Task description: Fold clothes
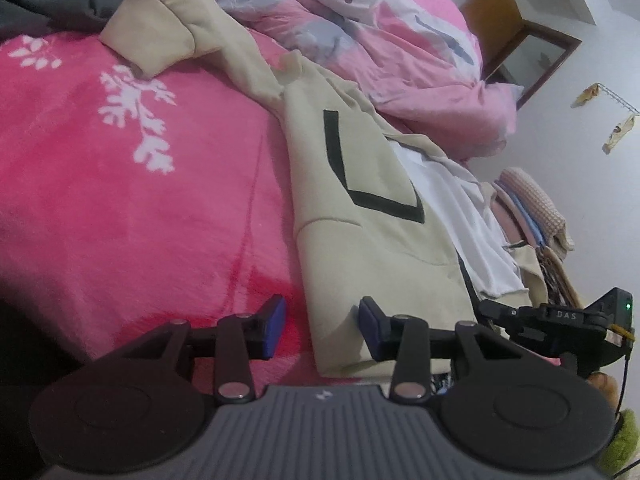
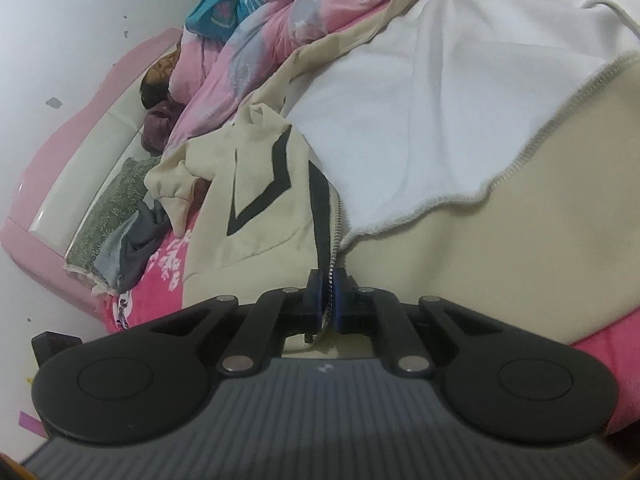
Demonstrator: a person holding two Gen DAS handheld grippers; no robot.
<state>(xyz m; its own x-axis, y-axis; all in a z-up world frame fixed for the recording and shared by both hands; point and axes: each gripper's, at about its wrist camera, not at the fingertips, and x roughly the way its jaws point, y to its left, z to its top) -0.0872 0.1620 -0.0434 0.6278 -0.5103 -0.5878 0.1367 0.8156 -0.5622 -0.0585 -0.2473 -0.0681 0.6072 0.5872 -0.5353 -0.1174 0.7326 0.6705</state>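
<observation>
Cream jacket (image 1: 372, 240) lies part-spread on the pink blanket (image 1: 132, 208), one front panel turned back so its white lining (image 2: 420, 120) shows. Right gripper (image 2: 327, 298) is clamped on the zip edge (image 2: 335, 240) at the near hem, likely to draw that panel across. Left gripper (image 1: 322, 326) stands wide, one finger each side of the jacket's near left corner, gripping nothing. Count: one jacket, two grippers, one quilt (image 1: 400, 56) far right.

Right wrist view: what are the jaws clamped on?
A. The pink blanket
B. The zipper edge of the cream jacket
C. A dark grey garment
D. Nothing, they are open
B: the right gripper has its jaws closed on the zipper edge of the cream jacket.
</observation>
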